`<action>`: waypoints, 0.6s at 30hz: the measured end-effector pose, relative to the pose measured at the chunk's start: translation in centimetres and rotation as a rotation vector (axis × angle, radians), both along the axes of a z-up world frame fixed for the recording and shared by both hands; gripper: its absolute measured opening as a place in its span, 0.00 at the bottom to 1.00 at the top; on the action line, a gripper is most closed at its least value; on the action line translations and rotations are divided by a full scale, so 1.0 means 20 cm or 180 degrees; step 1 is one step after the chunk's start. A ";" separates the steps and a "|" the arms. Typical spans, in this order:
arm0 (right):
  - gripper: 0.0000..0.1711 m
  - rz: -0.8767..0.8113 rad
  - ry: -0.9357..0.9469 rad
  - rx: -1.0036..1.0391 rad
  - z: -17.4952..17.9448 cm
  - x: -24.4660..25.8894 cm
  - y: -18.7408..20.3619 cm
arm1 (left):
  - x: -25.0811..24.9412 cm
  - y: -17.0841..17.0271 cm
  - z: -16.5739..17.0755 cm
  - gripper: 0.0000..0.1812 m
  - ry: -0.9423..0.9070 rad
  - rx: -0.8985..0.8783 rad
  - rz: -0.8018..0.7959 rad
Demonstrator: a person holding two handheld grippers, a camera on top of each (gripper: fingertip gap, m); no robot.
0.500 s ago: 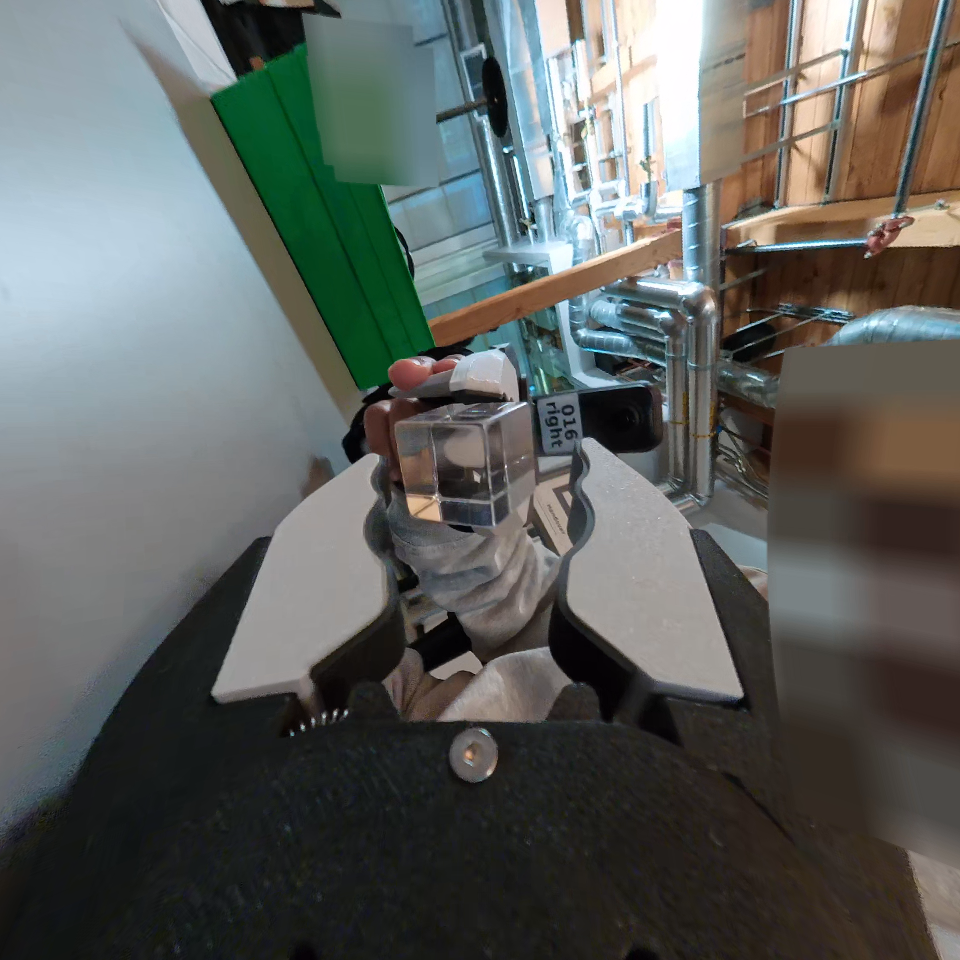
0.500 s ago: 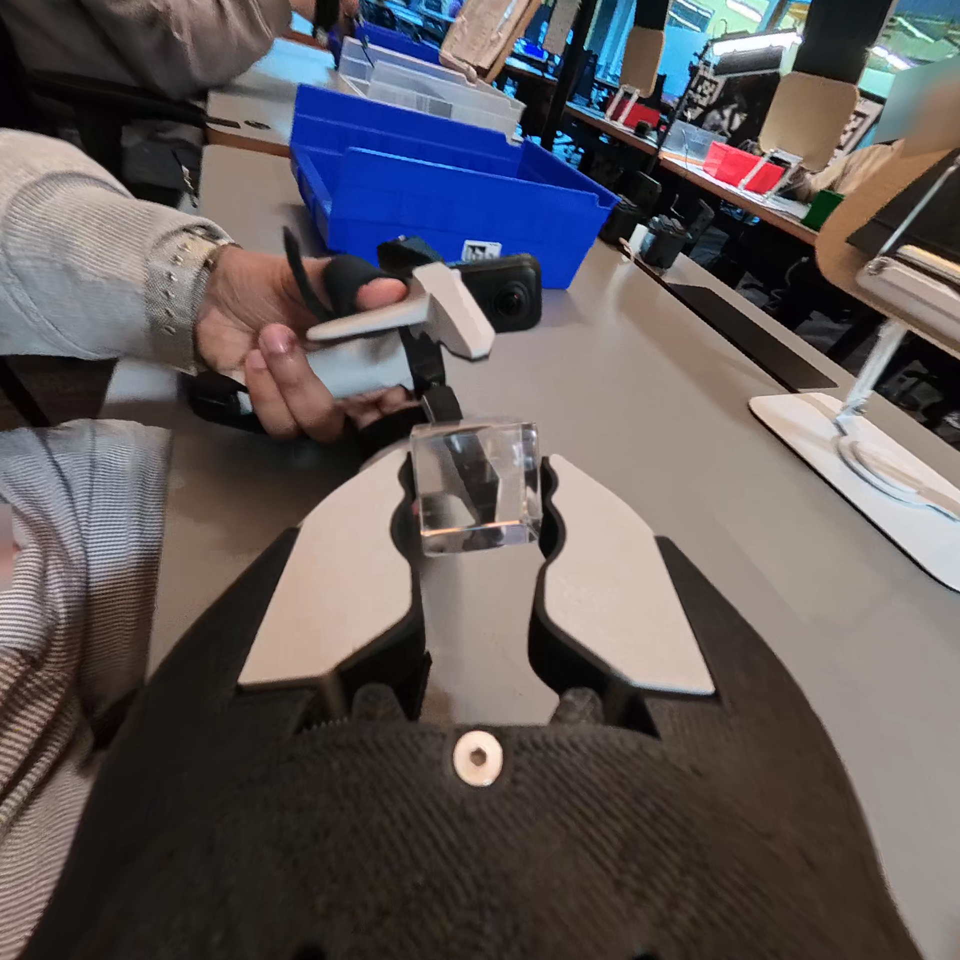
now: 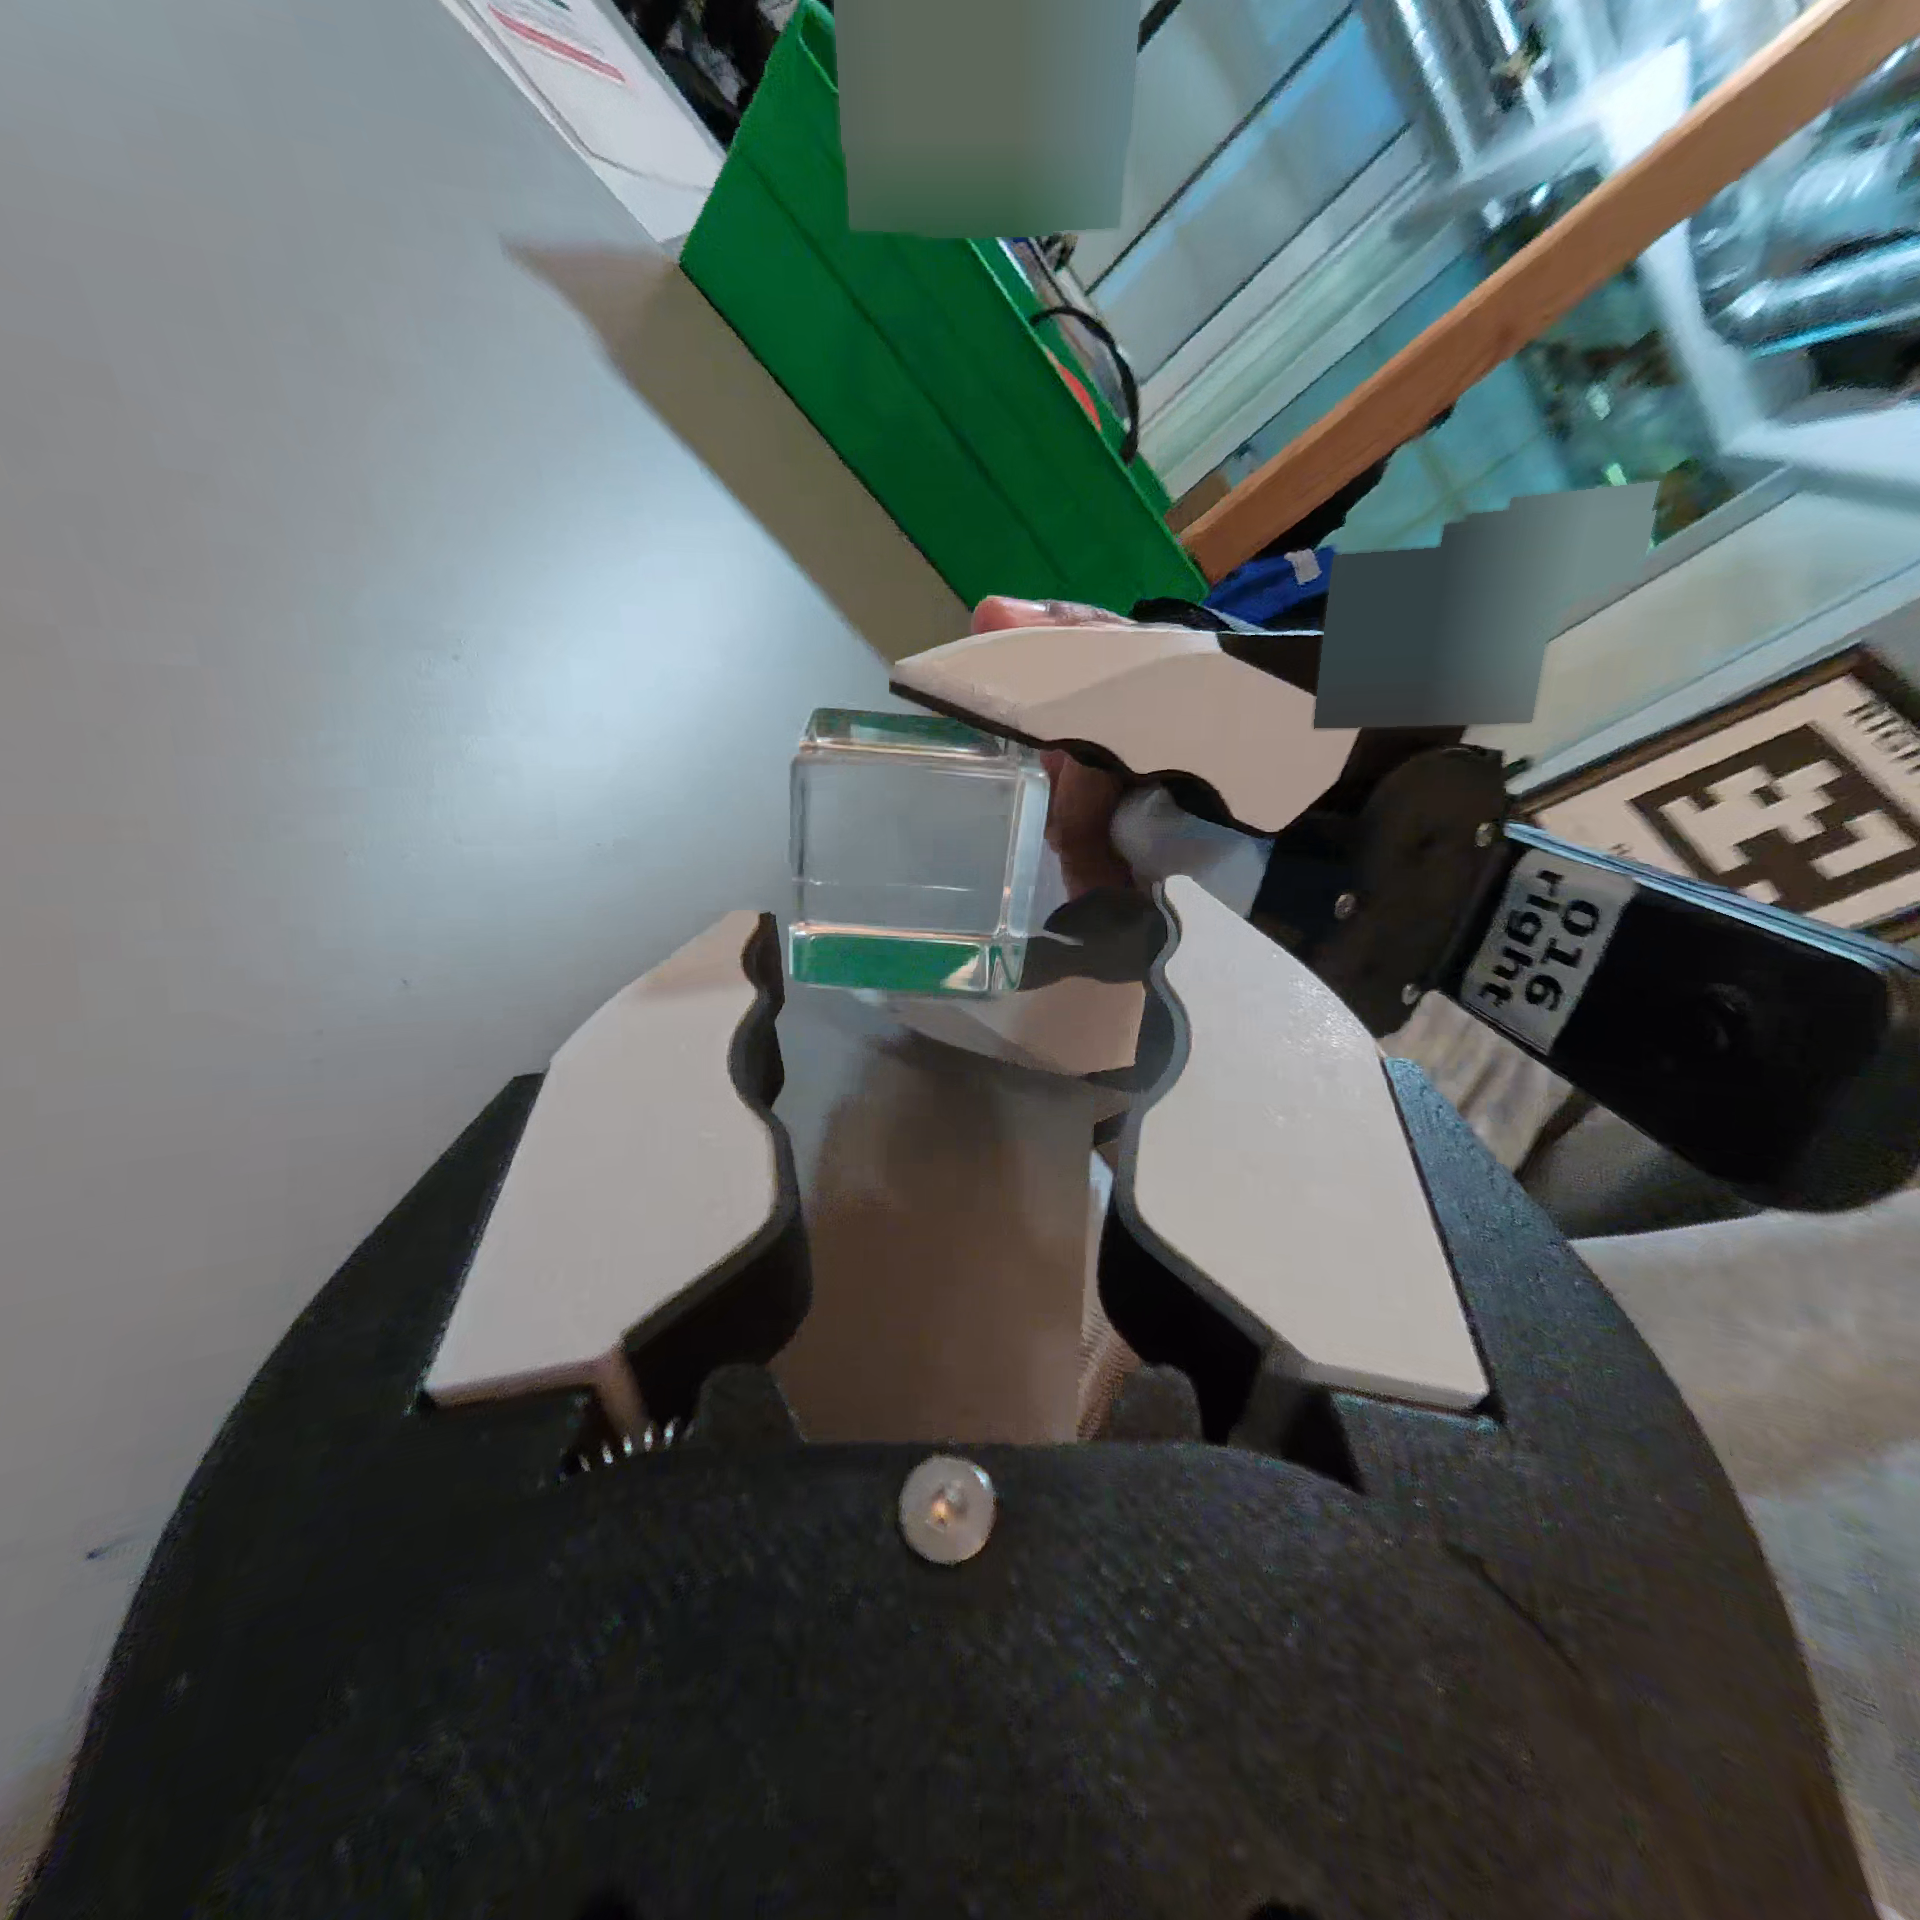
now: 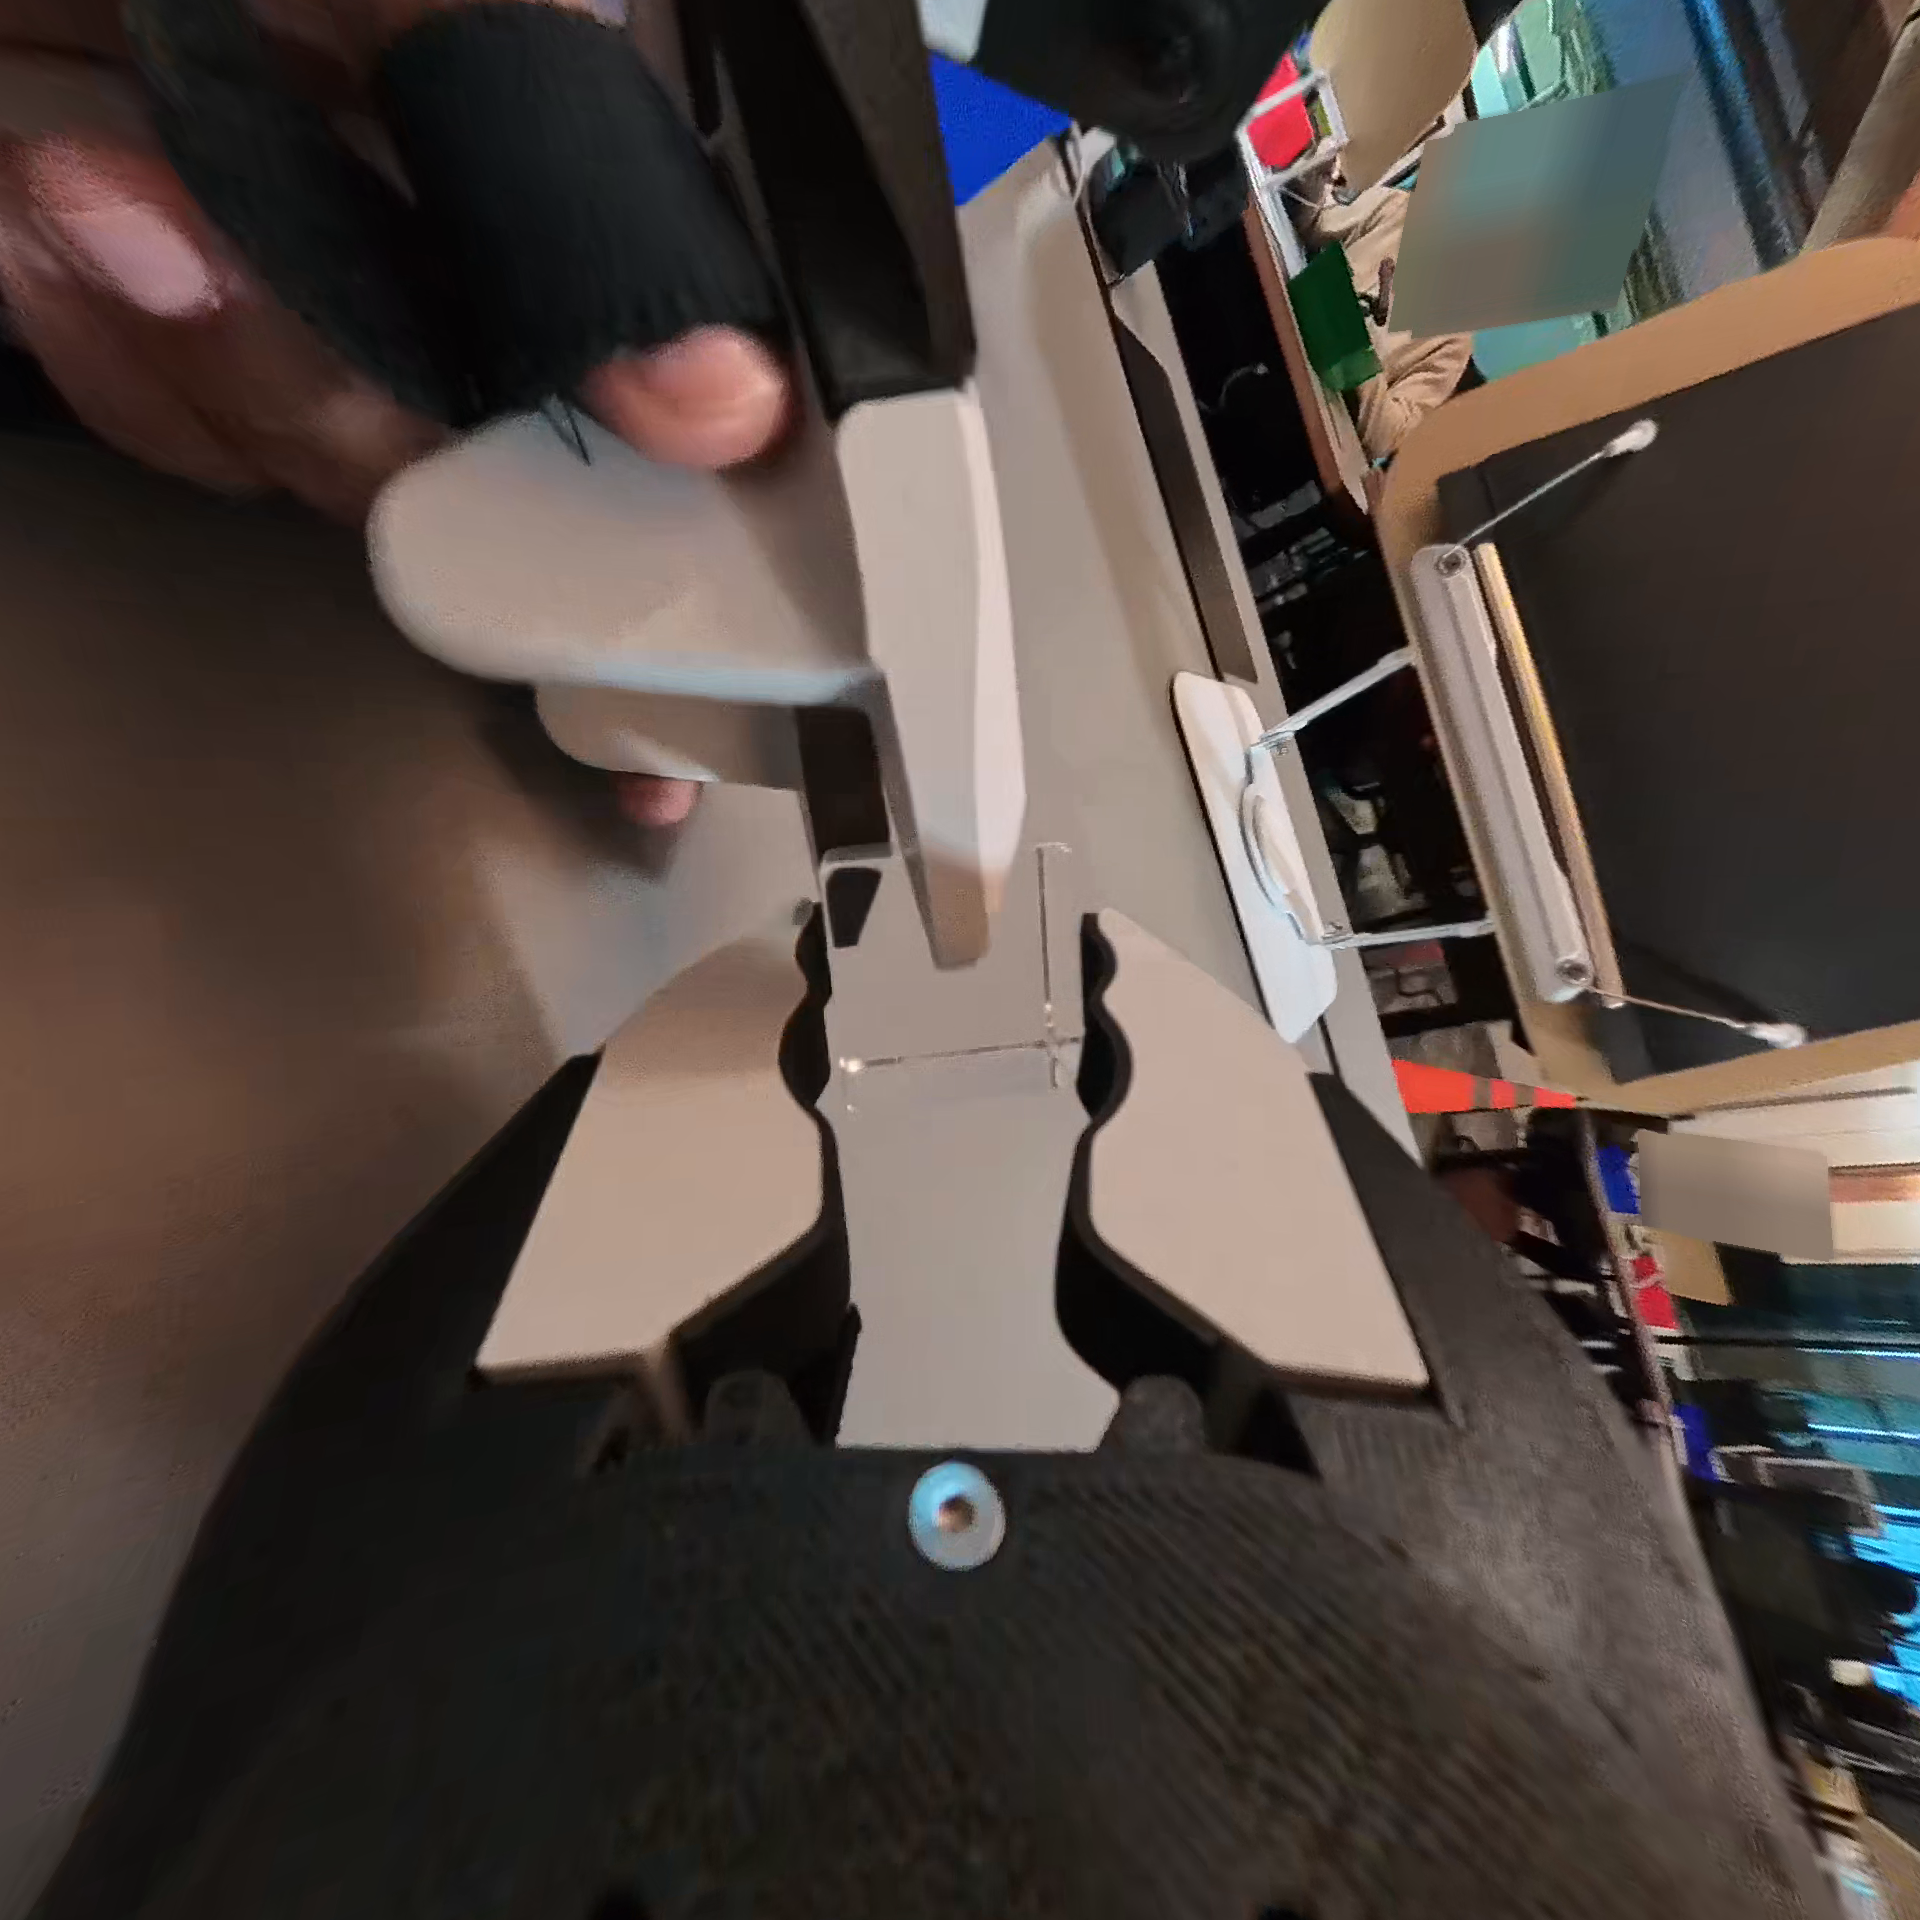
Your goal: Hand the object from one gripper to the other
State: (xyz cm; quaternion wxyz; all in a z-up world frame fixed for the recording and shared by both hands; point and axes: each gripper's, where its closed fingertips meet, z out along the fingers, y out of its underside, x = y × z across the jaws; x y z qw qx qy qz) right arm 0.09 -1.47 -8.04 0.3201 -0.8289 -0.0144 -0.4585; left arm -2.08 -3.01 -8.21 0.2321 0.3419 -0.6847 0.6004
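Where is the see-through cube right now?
The clear cube is pinched in the right gripper, between its fingers. In the left wrist view it sits just past the open left gripper, not yet inside it.

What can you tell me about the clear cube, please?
The cube is colourless and glass-like, with sharp, slightly bevelled edges. The right gripper clamps it, one finger above and one below. It sits just ahead of the open left gripper, whose tips flank its near end without clearly touching. It mirrors the green bin.
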 end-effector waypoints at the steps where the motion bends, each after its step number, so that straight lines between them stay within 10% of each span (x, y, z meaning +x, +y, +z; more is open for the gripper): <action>1: 0.27 -0.0018 -0.0039 -0.0043 0.00 0.00 0.00 | 0.00 0.00 -0.01 0.37 -0.0066 0.0057 0.0013; 18: 0.28 0.0083 -0.0044 0.0155 0.01 -0.04 0.05 | 0.02 0.01 -0.02 0.26 -0.0203 0.0197 0.0087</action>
